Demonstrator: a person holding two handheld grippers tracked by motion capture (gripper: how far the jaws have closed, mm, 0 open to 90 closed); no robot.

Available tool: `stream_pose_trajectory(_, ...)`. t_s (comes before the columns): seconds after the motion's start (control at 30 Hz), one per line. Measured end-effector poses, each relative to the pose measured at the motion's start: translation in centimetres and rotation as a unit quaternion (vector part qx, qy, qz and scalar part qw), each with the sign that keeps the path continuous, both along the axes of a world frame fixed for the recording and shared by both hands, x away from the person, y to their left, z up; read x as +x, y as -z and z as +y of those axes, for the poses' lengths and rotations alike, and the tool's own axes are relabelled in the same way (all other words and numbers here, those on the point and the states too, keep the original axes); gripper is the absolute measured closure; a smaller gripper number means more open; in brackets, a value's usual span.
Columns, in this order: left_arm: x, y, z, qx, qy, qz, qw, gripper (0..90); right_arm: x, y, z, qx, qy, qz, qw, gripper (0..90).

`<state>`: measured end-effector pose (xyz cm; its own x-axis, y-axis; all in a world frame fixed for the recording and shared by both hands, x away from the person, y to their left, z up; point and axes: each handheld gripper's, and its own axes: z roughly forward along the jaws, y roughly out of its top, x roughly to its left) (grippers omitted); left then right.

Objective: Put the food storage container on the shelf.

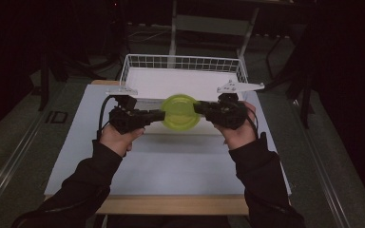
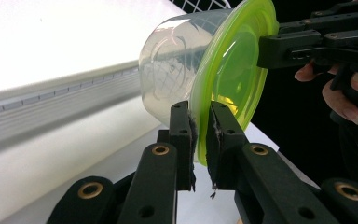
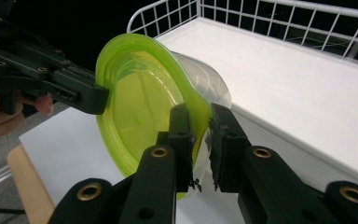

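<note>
Clear round plastic tub with lime-green snap lid [image 1: 180, 112]: held in air on its side, lid toward person, just near of white wire basket [image 1: 138, 61], above pale table [image 1: 171, 161]. Looks empty, light, thin-walled, flexible, smooth; likely slips. Best hold: stiffer lid rim. Left gripper [image 2: 200, 135] jaws nearly closed, pinching left rim. Right gripper [image 3: 201, 133] same, on right rim.
</note>
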<state>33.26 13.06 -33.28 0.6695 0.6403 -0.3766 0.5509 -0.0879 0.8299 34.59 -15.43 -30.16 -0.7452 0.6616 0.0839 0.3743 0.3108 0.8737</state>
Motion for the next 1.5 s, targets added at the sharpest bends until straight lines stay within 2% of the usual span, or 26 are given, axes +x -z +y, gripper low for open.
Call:
stream_pose_trajectory(0.17,1.1,-1.2,-0.1,-0.002,-0.002,0.000,1.0000,82.2,1.2,-1.6,0.1,-0.005,0.008,0.000,1.0000,79.9)
stream_pose_trajectory(0.27,1.8,-1.9,-0.2,-0.005,-0.003,0.000,1.0000,82.1,1.7,-2.1,0.1,-0.004,0.012,0.000,0.9999,79.9)
stream_pose_trajectory(0.53,4.3,-3.2,-0.5,-0.017,-0.004,0.014,0.9998,82.2,4.2,-3.5,-0.2,0.001,0.025,0.019,0.9995,79.7)
stream_pose_trajectory(0.57,4.6,-3.3,-0.6,-0.019,-0.005,0.019,0.9996,82.2,4.9,-3.6,-0.3,0.003,0.029,0.025,0.9992,79.5)
stream_pose_trajectory(0.77,6.5,-3.3,-1.0,-0.011,-0.015,0.040,0.9990,82.2,6.5,-3.4,-0.1,-0.005,0.043,0.041,0.9982,79.4)
stream_pose_trajectory(0.97,8.1,-3.0,-1.1,-0.007,-0.019,0.065,0.9977,82.0,8.6,-2.7,-0.3,0.005,0.045,0.088,0.9950,79.4)
stream_pose_trajectory(1.07,8.6,-2.6,-1.1,-0.008,-0.017,0.072,0.9972,81.8,9.2,-2.5,-0.3,0.005,0.047,0.100,0.9939,79.4)
stream_pose_trajectory(1.17,9.1,-2.3,-1.1,-0.007,-0.018,0.074,0.9971,81.0,9.8,-2.3,-0.3,0.004,0.049,0.113,0.9924,79.4)
stream_pose_trajectory(1.23,9.3,-2.2,-1.1,-0.014,-0.032,0.069,0.9970,80.7,10.2,-2.3,-0.3,0.007,0.049,0.122,0.9913,79.5)
stream_pose_trajectory(1.33,9.5,-2.0,-1.3,-0.008,-0.033,0.061,0.9976,79.7,11.0,-2.1,-0.3,0.011,0.052,0.142,0.9885,79.4)
stream_pose_trajectory(1.43,10.0,-1.6,-1.3,-0.004,-0.033,0.069,0.9970,79.7,11.7,-1.9,-0.3,0.007,0.051,0.160,0.9858,79.4)
stream_pose_trajectory(1.5,10.3,-1.5,-1.3,-0.005,-0.039,0.065,0.9971,79.1,12.0,-1.8,-0.1,0.003,0.055,0.163,0.9850,79.4)
